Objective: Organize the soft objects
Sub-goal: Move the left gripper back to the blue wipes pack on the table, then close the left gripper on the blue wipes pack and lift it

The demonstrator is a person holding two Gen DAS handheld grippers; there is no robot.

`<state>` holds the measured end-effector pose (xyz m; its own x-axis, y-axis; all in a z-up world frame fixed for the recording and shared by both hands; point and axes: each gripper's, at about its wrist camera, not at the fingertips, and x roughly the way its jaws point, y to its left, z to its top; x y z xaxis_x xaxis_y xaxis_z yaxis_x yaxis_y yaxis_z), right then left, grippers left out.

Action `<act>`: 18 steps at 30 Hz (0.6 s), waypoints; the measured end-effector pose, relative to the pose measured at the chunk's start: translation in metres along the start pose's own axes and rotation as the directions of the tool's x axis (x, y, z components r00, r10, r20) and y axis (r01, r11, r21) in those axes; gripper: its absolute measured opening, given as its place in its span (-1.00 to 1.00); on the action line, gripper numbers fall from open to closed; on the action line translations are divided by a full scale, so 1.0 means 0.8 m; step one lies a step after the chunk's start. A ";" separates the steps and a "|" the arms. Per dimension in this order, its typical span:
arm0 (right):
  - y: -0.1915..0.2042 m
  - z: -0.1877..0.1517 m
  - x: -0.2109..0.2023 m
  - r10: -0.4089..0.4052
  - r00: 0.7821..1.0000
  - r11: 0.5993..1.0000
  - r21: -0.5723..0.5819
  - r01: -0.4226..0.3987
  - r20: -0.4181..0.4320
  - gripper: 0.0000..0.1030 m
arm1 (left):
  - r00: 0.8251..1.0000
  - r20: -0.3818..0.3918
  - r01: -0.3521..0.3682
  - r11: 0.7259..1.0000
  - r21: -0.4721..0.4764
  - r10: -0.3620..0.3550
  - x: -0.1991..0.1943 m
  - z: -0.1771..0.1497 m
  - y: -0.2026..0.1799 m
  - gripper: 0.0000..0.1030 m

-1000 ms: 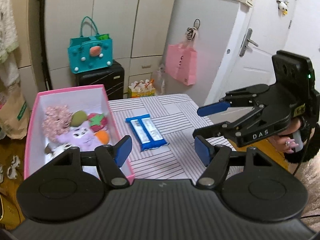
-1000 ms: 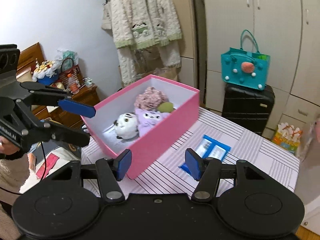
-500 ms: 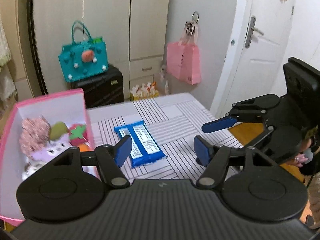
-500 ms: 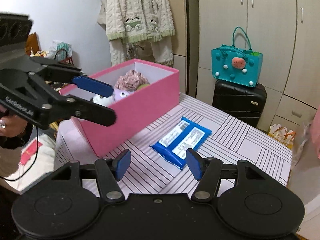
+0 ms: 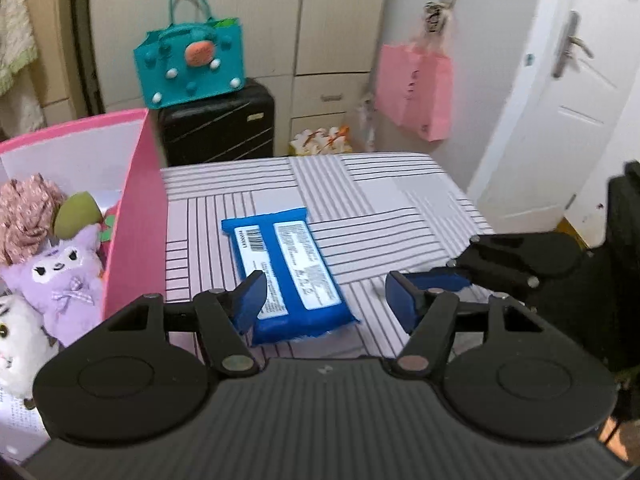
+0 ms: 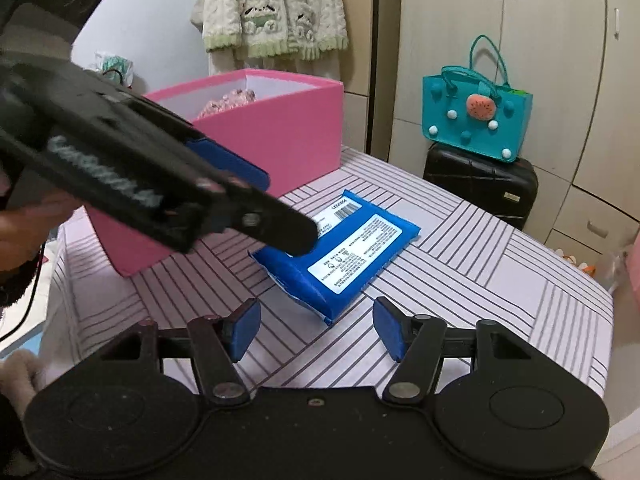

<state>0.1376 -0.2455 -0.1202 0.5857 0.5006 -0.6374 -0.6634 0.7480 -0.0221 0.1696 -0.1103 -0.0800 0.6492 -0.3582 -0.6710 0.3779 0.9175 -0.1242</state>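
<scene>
A blue soft pack [image 5: 289, 276] with white labels lies flat on the striped table [image 5: 384, 196]; it also shows in the right wrist view [image 6: 348, 256]. My left gripper [image 5: 324, 300] is open just above the pack's near end. It also crosses the right wrist view, over the pack's left end. My right gripper [image 6: 316, 330] is open and empty, just short of the pack's near corner. A pink box [image 5: 138, 216] at the table's left holds a purple plush [image 5: 60, 280], a white plush [image 5: 16, 344] and other soft toys.
A teal bag [image 5: 192, 64] sits on a black suitcase [image 5: 216, 128] behind the table. A pink bag [image 5: 414, 88] hangs on the wall beside a white door [image 5: 576, 100]. A knit sweater [image 6: 272, 8] hangs behind the box.
Both grippers have come down and in toward the blue pack. The left gripper now hangs over its end; the right one sits lower and closer to the table.
</scene>
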 end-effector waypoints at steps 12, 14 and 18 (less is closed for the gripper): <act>-0.014 -0.001 0.048 0.008 1.000 1.000 -0.024 -0.008 -0.017 0.30 | 0.993 -0.060 -0.105 0.990 -0.099 0.099 0.065 0.001 0.017 0.23; -0.018 -0.001 0.050 0.022 1.000 1.000 -0.014 -0.022 -0.010 0.30 | 0.992 -0.068 -0.117 0.987 -0.111 0.110 0.071 0.000 0.020 0.23; -0.023 -0.001 0.052 0.040 0.999 0.999 -0.003 -0.040 -0.003 0.33 | 0.990 -0.081 -0.130 0.983 -0.132 0.120 0.080 -0.003 0.023 0.23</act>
<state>0.1740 -0.2392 -0.1471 0.5571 0.5288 -0.6403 -0.6878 0.7259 0.0011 0.2165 -0.1155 -0.1268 0.6344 -0.2308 -0.7378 0.2004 0.9709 -0.1314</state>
